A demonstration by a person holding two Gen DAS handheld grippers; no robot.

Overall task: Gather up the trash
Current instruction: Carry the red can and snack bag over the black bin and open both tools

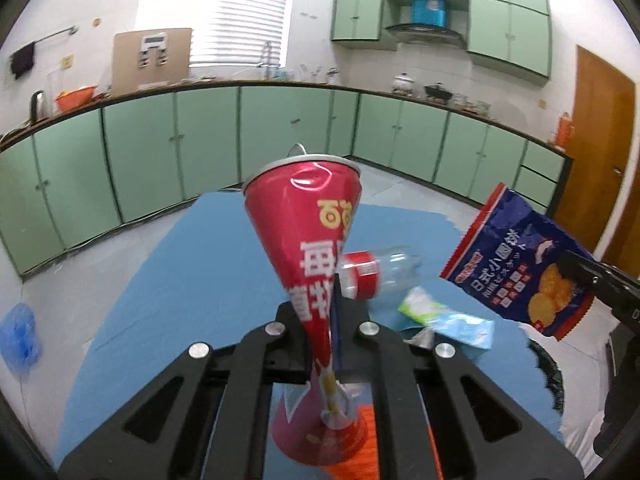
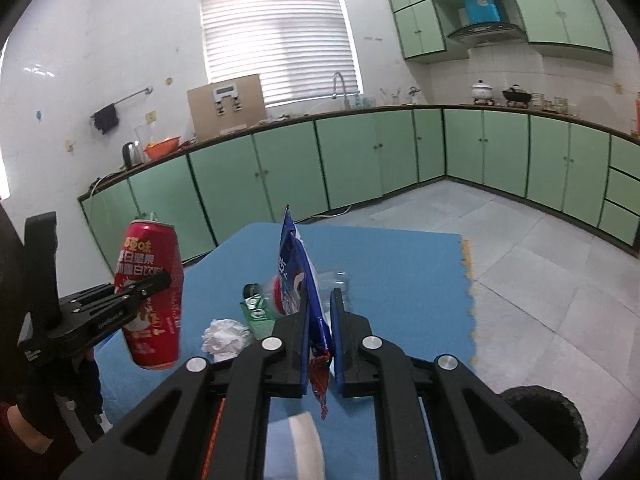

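Green kitchen cabinets ring a blue-covered counter. Left tool pinches a crushed red can above it; right tool clamps a blue snack bag, lifted over the bottle and tissue.

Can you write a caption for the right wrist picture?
Right gripper pinches a blue snack bag; left gripper lifts a red can.

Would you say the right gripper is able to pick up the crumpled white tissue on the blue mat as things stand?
Probably not yet. The right gripper is shut on the blue snack bag, so its jaws are occupied. The crumpled white tissue lies uncovered on the blue mat, close below.
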